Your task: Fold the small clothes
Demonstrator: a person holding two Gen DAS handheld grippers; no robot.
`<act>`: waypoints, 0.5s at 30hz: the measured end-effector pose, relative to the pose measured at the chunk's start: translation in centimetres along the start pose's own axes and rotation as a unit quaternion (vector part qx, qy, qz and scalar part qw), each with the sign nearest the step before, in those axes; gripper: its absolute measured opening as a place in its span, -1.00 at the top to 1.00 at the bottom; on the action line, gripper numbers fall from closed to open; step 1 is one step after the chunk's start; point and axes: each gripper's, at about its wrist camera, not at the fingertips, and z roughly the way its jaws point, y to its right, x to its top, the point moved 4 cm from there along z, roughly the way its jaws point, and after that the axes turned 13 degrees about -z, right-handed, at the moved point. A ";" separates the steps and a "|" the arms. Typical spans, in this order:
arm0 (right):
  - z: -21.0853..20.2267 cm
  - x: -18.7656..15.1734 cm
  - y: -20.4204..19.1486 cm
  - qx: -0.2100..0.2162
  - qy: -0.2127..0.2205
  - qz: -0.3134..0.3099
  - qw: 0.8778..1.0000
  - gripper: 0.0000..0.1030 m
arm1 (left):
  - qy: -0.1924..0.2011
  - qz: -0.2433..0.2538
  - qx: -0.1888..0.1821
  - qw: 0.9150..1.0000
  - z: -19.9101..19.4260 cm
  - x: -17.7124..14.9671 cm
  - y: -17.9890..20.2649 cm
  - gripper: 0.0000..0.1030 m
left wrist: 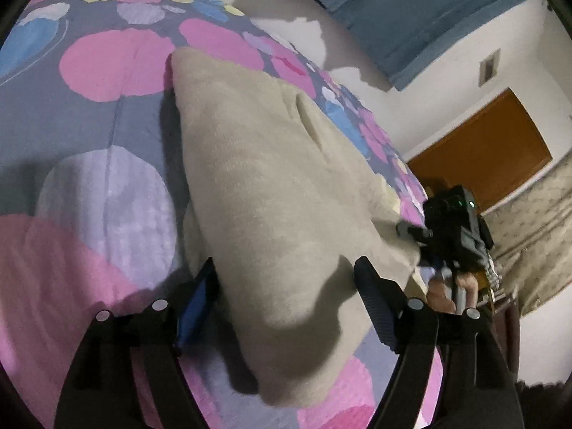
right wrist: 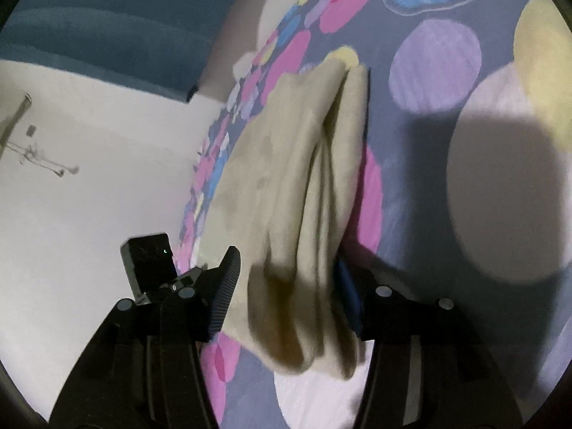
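Beige soft fleece cloth [left wrist: 271, 186], already folded into a long narrow band, is lying on the bedsheet with big pink, lilac and blue dots [left wrist: 107, 114]. Its long axis is running away from me, from the near edge of the bed toward the far side.

I am holding my left gripper [left wrist: 286, 286] over the near end of the band. Its jaws are standing apart, and the cloth is lying between them, but the fingers [left wrist: 375, 300] are not pressing on it. My right gripper [right wrist: 286, 286] is sitting at the same near end, at the other corner. Its jaws are also standing apart around the layered edge, where I am seeing several folds stacked. The pads do not seem to be squeezing the fabric.

Both grippers are pointing along the band, not across it, and both are about equally near to the near end. I am judging that the next fold needs this near end carried forward over the far end [right wrist: 332, 71], so both jaws must close on all layers together. If one layer is slipping out, the fold will be coming uneven.
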 end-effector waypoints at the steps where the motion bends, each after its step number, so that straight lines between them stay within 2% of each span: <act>1: 0.5 0.0 -0.3 -0.007 -0.007 -0.003 1.000 0.11 | -0.001 -0.011 0.003 1.000 0.3 0.2 -0.2 0.01; 3: 0.9 -0.5 -0.4 -0.025 -0.012 -0.002 1.000 0.47 | -0.004 -0.028 0.001 1.000 0.6 0.4 -0.4 0.27; 5: 0.6 -1.0 -0.4 -0.012 -0.002 0.013 1.000 0.55 | -0.001 -0.041 -0.004 0.999 0.2 0.1 -0.5 0.36; 11: -1.8 -3.7 -1.2 0.010 0.014 0.025 1.000 0.61 | 0.011 -0.028 0.018 0.999 -1.0 -2.0 1.2 0.42; 15: -2.5 -5.7 -2.1 0.022 0.012 0.031 0.999 0.61 | 0.004 -0.030 0.015 0.999 -2.0 -4.2 1.7 0.42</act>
